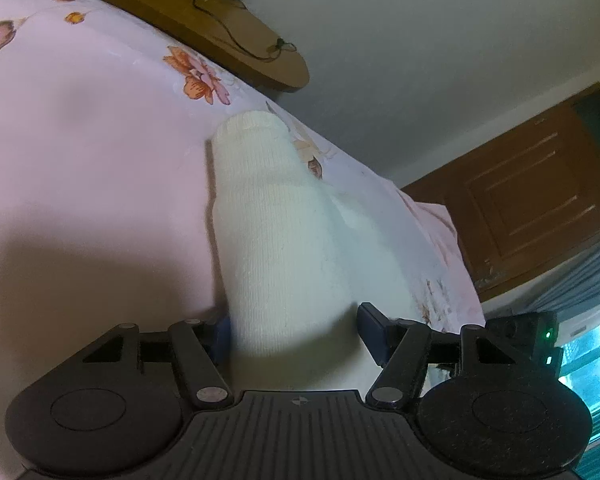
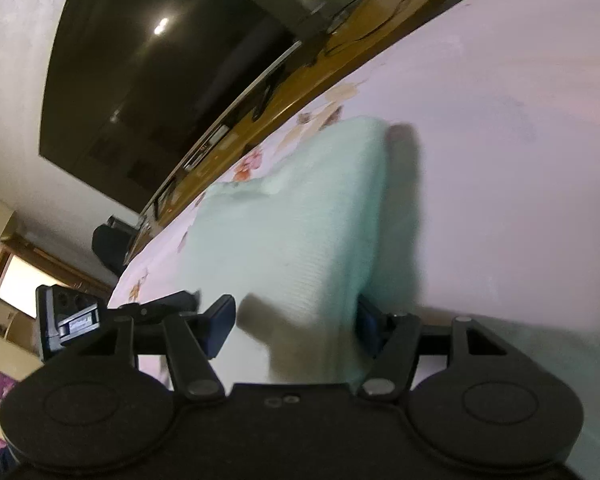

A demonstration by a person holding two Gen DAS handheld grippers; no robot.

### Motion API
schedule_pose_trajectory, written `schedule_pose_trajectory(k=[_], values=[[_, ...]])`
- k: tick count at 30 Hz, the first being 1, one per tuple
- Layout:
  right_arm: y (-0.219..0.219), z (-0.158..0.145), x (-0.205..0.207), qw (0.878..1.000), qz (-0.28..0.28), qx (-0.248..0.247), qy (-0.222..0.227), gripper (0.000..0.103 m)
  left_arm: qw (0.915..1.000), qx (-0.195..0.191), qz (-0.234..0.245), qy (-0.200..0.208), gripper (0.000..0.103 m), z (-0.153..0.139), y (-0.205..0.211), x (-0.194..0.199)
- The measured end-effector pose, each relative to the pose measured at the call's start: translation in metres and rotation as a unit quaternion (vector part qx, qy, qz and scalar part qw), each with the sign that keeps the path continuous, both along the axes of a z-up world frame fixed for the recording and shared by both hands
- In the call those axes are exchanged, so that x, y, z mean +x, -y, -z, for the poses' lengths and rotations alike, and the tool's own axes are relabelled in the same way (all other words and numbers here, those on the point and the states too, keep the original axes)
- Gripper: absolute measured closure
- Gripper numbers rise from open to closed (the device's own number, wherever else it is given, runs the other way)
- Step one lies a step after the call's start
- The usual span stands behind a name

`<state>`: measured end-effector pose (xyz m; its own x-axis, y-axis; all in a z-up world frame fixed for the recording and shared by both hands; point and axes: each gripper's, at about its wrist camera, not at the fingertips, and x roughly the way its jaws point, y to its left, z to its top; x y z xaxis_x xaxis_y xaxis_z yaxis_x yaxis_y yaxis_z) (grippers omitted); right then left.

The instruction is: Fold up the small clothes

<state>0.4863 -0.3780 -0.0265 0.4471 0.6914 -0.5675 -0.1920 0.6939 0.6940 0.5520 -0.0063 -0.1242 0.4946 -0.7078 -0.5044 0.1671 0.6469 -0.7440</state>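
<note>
1. Setting: a bed under a pale pink floral bedsheet point(image 1: 80, 160). Beyond its far edge runs a wooden shelf point(image 1: 228, 36) with cables lying on it; a wooden door point(image 1: 540, 200) stands off to the right in the left wrist view.
2. Task item: a white knitted garment point(image 1: 276, 240) lies flat on the bedsheet, long and narrow, reaching away from both cameras. In the right wrist view it takes a pale green cast point(image 2: 300, 220).
3. Left gripper point(image 1: 294, 334): low over the near end of the garment, fingers point(image 1: 370, 328) spread on either side of the cloth. The left pad sits at the cloth's edge; whether it presses, I cannot tell. Not visibly clamped.
4. Right gripper point(image 2: 296, 324): fingers point(image 2: 220, 320) apart, straddling the near end. The right pad sits against the garment's folded edge, the left pad clear of it. No clamping seen.
5. Background, right wrist view: a large dark television point(image 2: 160, 80) on the wall above the shelf.
6. The left gripper's tip point(image 2: 164, 304) shows just left of the right one.
</note>
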Motion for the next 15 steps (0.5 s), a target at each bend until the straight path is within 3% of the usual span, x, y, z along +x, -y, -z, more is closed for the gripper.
schedule_pose_trajectory(k=[1,2,5,9,15], values=[[0.0,-0.002,0.0,1.0,-0.002,-0.006,0.003,0.049,1.0,0.009,-0.002,0.004,0.053,0.0,0.0,-0.001],[-0.001,-0.003,-0.001,1.0,-0.001,-0.014,0.005,0.057,0.9998,0.016,-0.003,0.008,0.057,0.001,0.0,-0.003],[-0.003,-0.006,-0.006,1.0,-0.001,-0.019,0.01,0.068,0.9999,0.005,-0.009,0.009,0.065,0.001,-0.005,-0.006],[-0.01,-0.023,-0.014,0.999,-0.008,-0.028,0.033,0.07,0.9995,-0.002,-0.013,0.03,0.067,-0.014,-0.012,-0.016],[-0.043,-0.064,-0.025,0.996,-0.044,-0.033,0.065,0.07,0.9976,0.001,-0.038,0.057,0.067,-0.055,-0.062,-0.057]])
